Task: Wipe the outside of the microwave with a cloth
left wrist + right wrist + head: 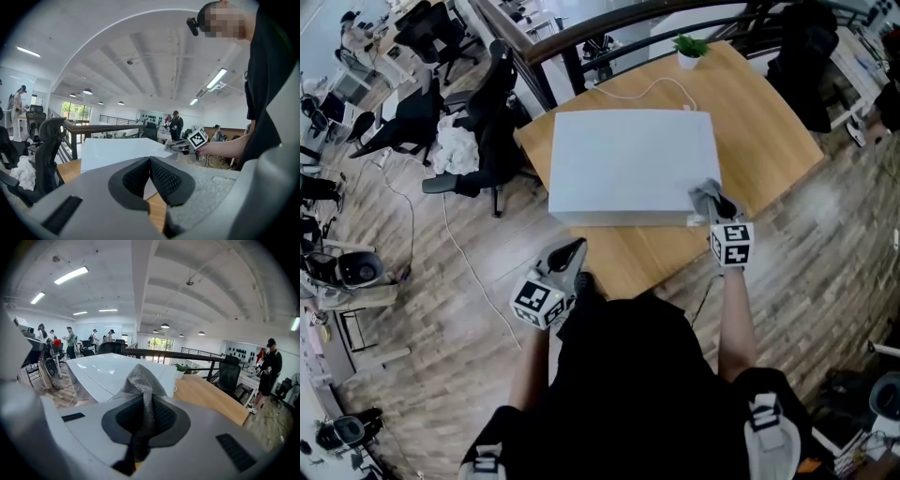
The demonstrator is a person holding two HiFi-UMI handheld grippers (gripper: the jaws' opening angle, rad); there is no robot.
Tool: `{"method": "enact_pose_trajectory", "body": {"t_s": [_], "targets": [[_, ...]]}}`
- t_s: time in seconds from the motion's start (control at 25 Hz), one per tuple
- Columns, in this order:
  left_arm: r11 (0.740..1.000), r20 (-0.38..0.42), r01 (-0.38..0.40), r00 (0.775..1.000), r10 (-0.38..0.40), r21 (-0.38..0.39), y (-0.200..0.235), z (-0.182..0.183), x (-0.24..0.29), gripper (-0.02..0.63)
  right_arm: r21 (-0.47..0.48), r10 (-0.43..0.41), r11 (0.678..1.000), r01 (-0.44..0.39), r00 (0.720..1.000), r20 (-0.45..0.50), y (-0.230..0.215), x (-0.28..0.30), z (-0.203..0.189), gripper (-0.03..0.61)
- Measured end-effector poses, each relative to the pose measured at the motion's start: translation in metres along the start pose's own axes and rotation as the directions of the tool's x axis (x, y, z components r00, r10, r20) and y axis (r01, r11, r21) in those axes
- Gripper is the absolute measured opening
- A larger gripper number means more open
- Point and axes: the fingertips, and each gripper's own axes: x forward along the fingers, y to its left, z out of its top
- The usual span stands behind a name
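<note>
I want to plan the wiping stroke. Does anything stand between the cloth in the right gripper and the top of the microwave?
Nothing visible does. The right gripper holds the cloth at the near right corner of the microwave, whose top is bare. The potted plant stands behind it.

microwave [633, 164]: on worktop [769, 122] | right gripper [717, 208]: cloth [703, 195] at microwave's front right corner | left gripper [574, 251]: at worktop's near edge, apart from microwave | plant [689, 47]: far edge
</note>
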Motion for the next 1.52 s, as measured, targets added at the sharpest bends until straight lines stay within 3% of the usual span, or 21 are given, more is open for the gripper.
{"method": "enact_pose_trajectory", "body": {"t_s": [0.36,0.6,1.52], "targets": [[1.000,-0.003,0.025,1.000,-0.025,-0.017,0.019,0.001,-0.008,0.002,0.099,-0.030,0.995,0.034,0.999,-0.037,-0.002,0.001,0.000,0.018],[0.999,-0.002,0.035,0.999,-0.035,-0.003,0.030,0.005,-0.011,0.002,0.051,-0.058,0.997,0.061,0.997,-0.046,0.005,0.003,0.002,0.017],[0.996,-0.006,0.090,0.996,-0.090,-0.022,0.083,-0.003,-0.029,0.002,0.046,-0.061,0.997,0.063,0.997,-0.046,0.069,0.024,0.017,0.017]]}}
